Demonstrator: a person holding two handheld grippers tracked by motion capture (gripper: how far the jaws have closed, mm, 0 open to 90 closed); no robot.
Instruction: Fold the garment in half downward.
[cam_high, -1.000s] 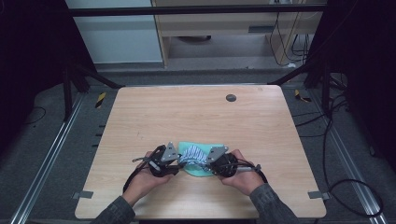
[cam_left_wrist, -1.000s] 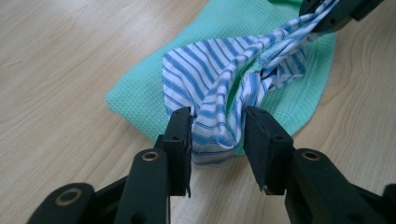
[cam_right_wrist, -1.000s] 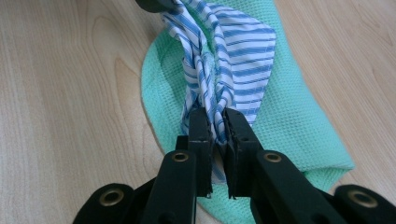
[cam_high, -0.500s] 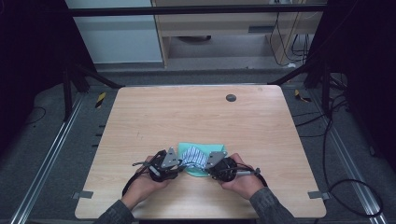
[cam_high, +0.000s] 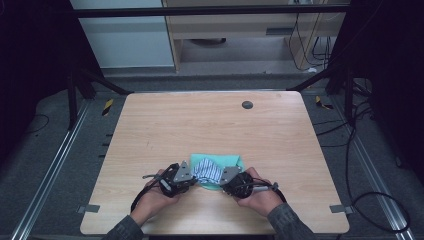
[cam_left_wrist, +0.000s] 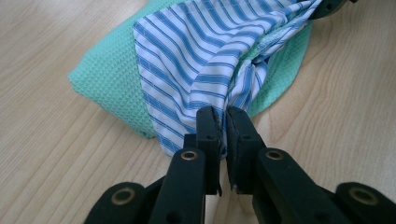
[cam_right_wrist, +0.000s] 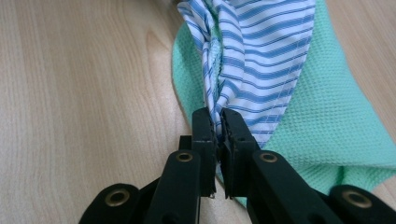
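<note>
1. The blue-and-white striped cloth (cam_high: 207, 170) lies on top of a green waffle-weave towel (cam_high: 231, 161), and both sit on the wooden surface (cam_high: 200, 125) near its front edge, about midway between its left and right sides.
2. The left tool (cam_high: 186, 175) is held in the person's left hand (cam_high: 156, 196) at the left side of the bundle. In the left gripper view, the left tool (cam_left_wrist: 223, 122) is clenched on a gathered fold of the striped cloth (cam_left_wrist: 210, 51), its jaws nearly together with fabric pinched between them.
3. The right tool (cam_high: 226, 178) is held in the right hand (cam_high: 260, 197) at the right side of the bundle. In the right gripper view, the right tool (cam_right_wrist: 218, 122) is likewise clamped on a bunched edge of the striped cloth (cam_right_wrist: 261, 51), with the jaws pressed close around it.
4. Between the two grips the striped cloth rises in a small crumpled ridge, drawn up off the towel beneath it.
5. In the left gripper view the green towel (cam_left_wrist: 109, 74) shows to the left of and behind the striped cloth, lying flat against the surface (cam_left_wrist: 46, 140).
6. In the right gripper view the green towel (cam_right_wrist: 327, 121) spreads out to the right of the striped cloth and runs under the jaws, while bare wood (cam_right_wrist: 84, 93) lies to the left.
7. A small dark round disc (cam_high: 247, 104) sits in the surface toward its far edge, well apart from the cloths.
8. Black cables (cam_high: 142, 192) trail from both tools toward the front edge.
</note>
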